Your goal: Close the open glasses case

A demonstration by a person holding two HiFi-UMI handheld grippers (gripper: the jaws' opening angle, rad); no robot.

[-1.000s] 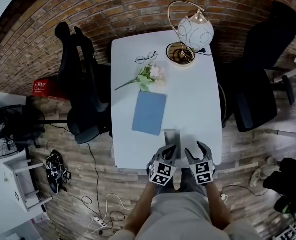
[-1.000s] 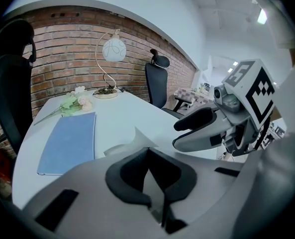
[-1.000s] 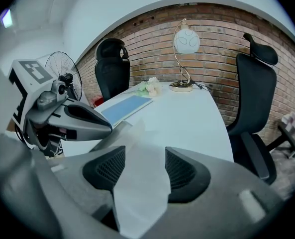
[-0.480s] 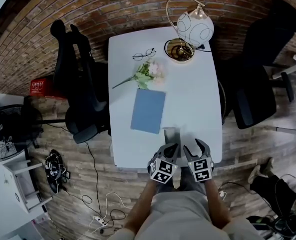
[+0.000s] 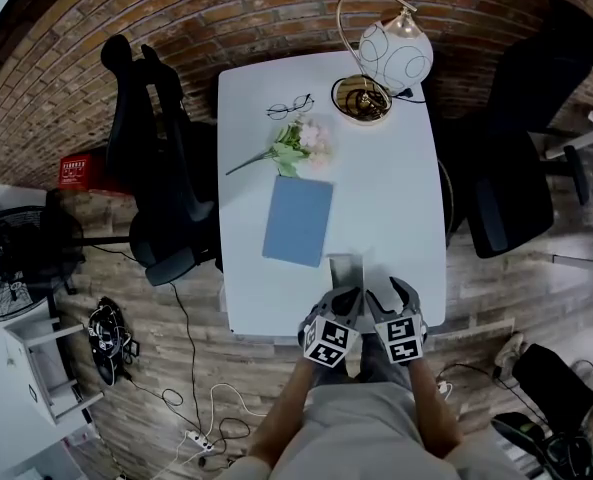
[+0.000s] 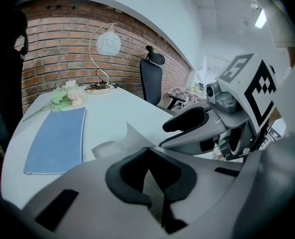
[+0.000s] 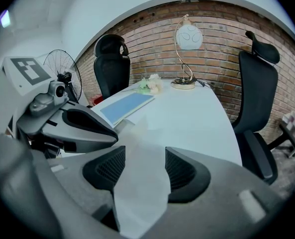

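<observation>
A white table (image 5: 396, 198) stretches away from both grippers, with black office chairs (image 5: 521, 198) on either side of it. Well ahead of the left gripper (image 5: 344, 300), and slightly to its left, lies a blue notebook (image 5: 298, 221). Far beyond that are a globe lamp (image 5: 391, 53), a small bunch of flowers (image 5: 298, 148) and a pair of spectacles (image 5: 289, 108). The spectacles lie loose on the table, well apart from the case.

The two grippers are held side by side at the near table edge, almost touching each other. This pairing probably lets one steady the case while the other folds it.

The grey glasses case (image 5: 345, 268) sits just in front of both tips, a little more before the left gripper. It is open, with a flap standing up.

The right gripper (image 5: 388, 296) has its jaws partly apart. The pale flap (image 7: 137, 183) rises in the gap between its pads and fills most of it, without looking firmly pinched. It seems placed to catch the flap and tip it over.

The left gripper's pads meet at the tips, with only a thin wedge of gap behind them. The case body lies just past those tips. Whether they nip its edge cannot be told. Drawn together like this, the left gripper probably serves as a blunt prop against the case.
</observation>
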